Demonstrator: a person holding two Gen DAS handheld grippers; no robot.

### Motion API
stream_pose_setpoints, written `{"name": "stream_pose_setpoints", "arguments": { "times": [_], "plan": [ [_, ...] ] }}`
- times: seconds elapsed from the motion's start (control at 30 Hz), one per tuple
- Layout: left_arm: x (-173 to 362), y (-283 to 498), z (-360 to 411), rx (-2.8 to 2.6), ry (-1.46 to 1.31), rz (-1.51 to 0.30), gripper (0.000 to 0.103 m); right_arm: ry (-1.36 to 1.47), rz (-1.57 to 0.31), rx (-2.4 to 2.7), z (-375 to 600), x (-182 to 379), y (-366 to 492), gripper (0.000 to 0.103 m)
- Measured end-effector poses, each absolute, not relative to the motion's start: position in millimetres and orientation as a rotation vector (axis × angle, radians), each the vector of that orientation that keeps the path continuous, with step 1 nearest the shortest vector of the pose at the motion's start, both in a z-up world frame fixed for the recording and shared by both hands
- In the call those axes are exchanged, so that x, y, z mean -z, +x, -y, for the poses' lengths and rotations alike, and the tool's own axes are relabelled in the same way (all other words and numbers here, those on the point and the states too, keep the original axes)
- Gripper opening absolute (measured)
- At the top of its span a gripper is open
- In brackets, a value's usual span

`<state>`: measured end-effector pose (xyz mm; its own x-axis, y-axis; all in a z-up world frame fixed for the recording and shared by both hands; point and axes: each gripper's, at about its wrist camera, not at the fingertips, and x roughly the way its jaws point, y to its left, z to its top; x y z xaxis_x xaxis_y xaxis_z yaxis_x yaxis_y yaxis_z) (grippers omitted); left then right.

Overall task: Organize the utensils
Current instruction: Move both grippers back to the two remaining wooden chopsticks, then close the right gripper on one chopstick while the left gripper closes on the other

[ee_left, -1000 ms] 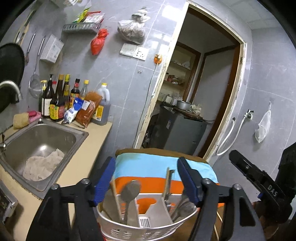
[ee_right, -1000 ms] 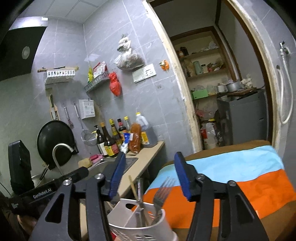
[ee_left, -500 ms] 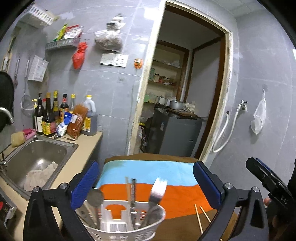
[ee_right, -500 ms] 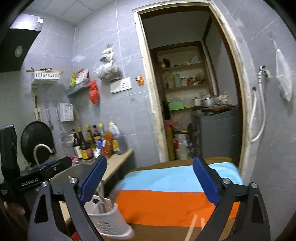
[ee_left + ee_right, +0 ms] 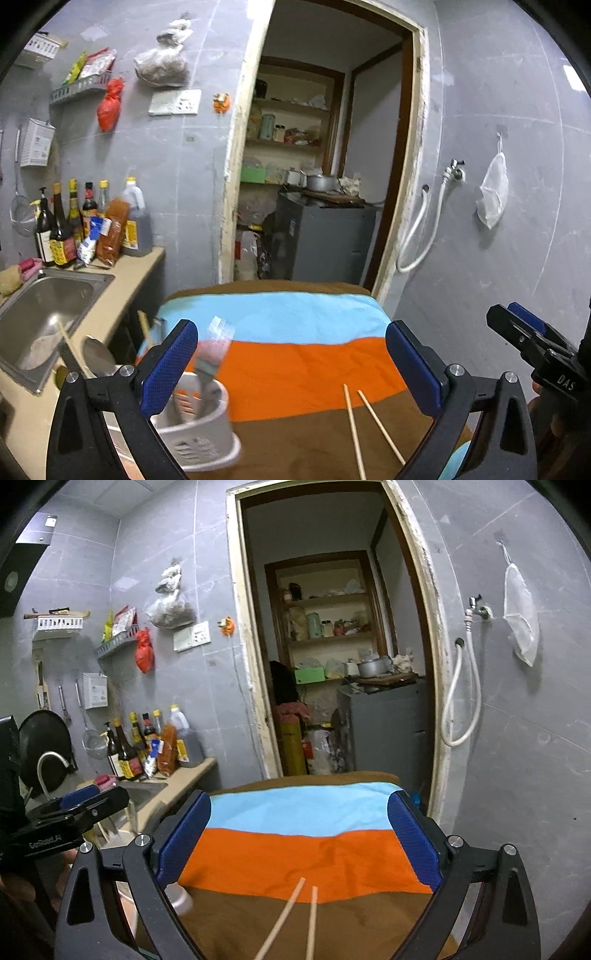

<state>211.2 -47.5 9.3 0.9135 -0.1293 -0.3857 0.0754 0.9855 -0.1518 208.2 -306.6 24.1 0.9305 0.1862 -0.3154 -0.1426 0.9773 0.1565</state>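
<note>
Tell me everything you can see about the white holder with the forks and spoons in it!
The white holder is a rounded plastic caddy with slotted vent holes low on its wall and dividers inside. It stands upright on the brown stripe of the striped cloth, near its left edge. A fork, blurred, sticks up from it. The left gripper is open around it without touching.
</note>
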Motion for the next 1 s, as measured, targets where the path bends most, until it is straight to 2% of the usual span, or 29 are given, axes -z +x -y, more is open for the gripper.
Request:
{"name": "stream_pose_setpoints", "arguments": {
  "times": [0.37, 0.67, 0.7, 0.77, 0.87, 1.0],
  "plan": [
    [40.0, 234.7, 94.0, 0.159, -0.140, -0.557, 0.102, 0.104, -0.482, -0.163, 359.9, 26.5, 227.4, 0.094],
    [99.6, 266.4, 102.2, 0.147, -0.168, -0.707, 0.102, 0.062, -0.636, -0.228, 358.8, 99.0, 241.7, 0.093],
    [106.1, 271.4, 100.8, 0.154, -0.183, -0.735, 0.102, 0.057, -0.655, -0.245, 355.3, 107.0, 243.0, 0.092],
    [116.7, 277.5, 96.4, 0.166, -0.222, -0.767, 0.102, 0.043, -0.702, -0.286, 345.5, 122.8, 247.4, 0.081],
    [129.2, 284.7, 90.0, 0.168, -0.264, -0.794, 0.102, 0.014, -0.753, -0.337, 330.4, 143.1, 252.4, 0.073],
    [136.8, 289.3, 87.6, 0.157, -0.254, -0.802, 0.102, -0.032, -0.793, -0.377, 309.8, 159.9, 257.2, 0.072]
  ]
}}
